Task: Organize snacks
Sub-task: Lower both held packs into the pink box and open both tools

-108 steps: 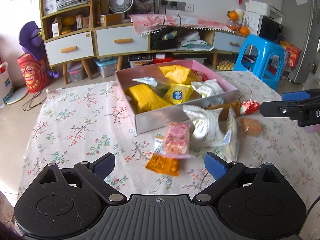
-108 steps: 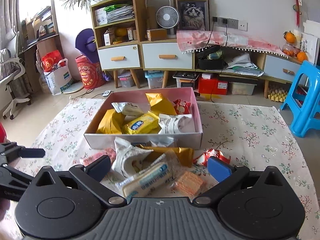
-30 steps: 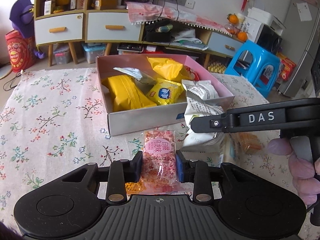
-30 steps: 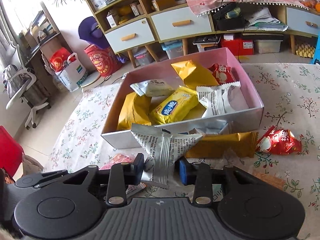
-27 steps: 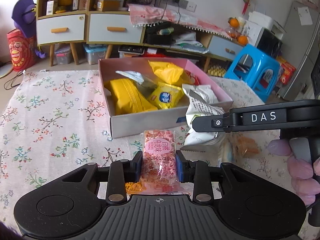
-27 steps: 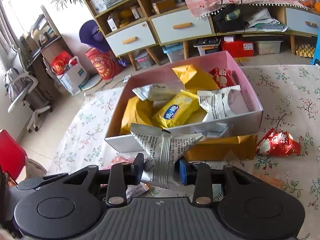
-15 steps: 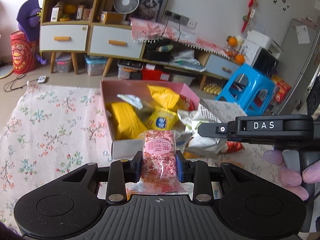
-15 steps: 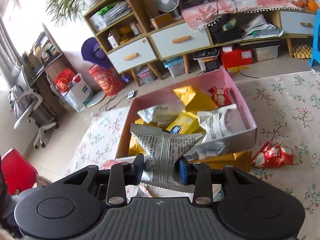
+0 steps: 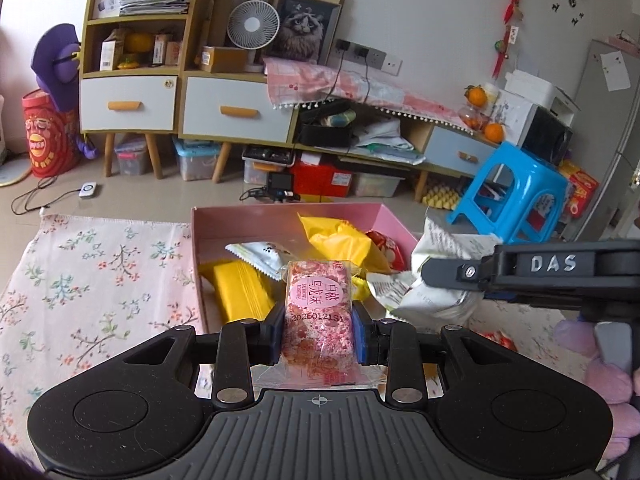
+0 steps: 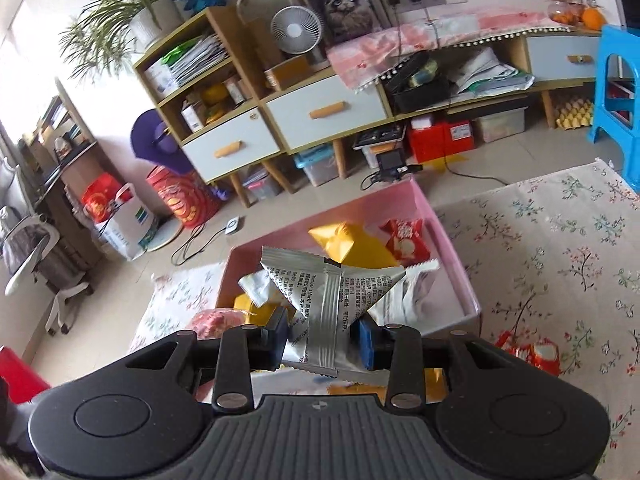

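- A pink speckled snack bar in clear wrap (image 9: 318, 312) is clamped between the blue pads of the left gripper (image 9: 318, 332), jaws narrowed right down onto its sides, pack stood upright.
- A silver-and-white printed foil snack packet (image 10: 326, 312) is pinched the same way by the right gripper (image 10: 323, 340), jaws nearly closed on its crimped middle.
- Both packs are held up in front of the pink open cardboard box (image 9: 248, 224), seen at about 12 o'clock from each gripper.
- Yellow pouches (image 9: 340, 240), a white packet and a red one are already piled inside the box.
- A red crinkly wrapper (image 10: 528, 352) is left on the floral tablecloth (image 9: 100, 276), around 3 o'clock of the box in the right wrist view.
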